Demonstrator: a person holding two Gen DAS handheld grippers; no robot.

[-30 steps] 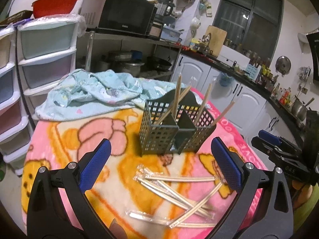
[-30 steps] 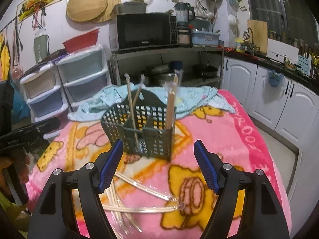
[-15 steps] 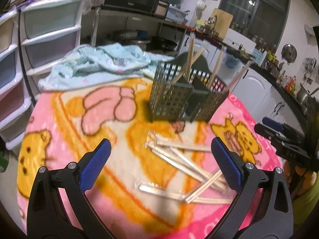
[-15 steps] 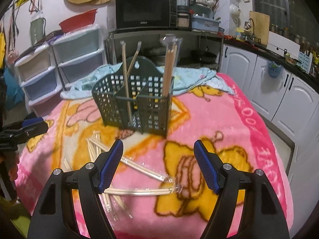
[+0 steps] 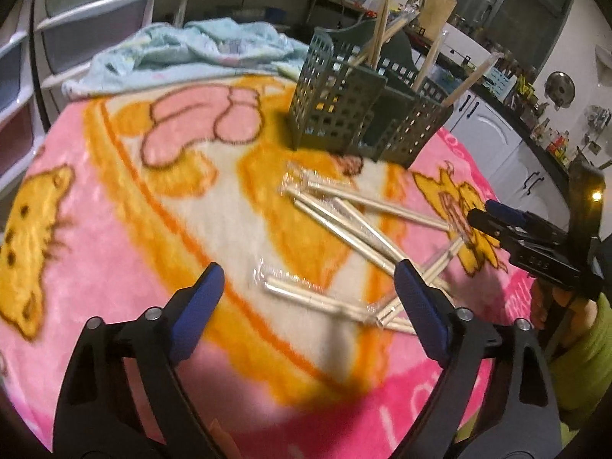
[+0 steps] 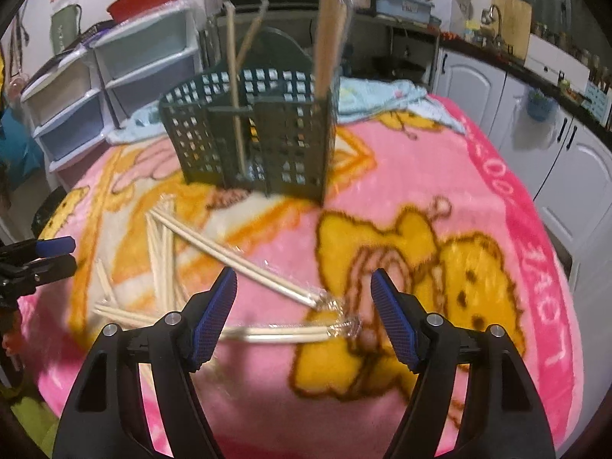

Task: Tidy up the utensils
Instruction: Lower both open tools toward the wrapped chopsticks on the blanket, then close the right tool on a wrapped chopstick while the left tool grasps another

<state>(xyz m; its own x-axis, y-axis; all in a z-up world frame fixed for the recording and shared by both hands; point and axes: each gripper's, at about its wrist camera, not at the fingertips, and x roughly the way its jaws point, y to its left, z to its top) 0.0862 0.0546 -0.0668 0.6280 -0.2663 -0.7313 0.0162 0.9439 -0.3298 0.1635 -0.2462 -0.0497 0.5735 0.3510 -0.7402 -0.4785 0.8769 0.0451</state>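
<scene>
Lying flat, crisscrossed: wrapped chopsticks (image 6: 244, 264) before caddy (image 6: 248, 130)

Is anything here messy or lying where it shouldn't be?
Yes: several wrapped chopsticks lie crisscrossed on the pink blanket in front of the green caddy, while only a few stand inside it. Nothing looks broken or spilled.

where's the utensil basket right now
The basket stands upright on the pink blanket, top centre in both wrist views, just behind the loose chopsticks.
</scene>
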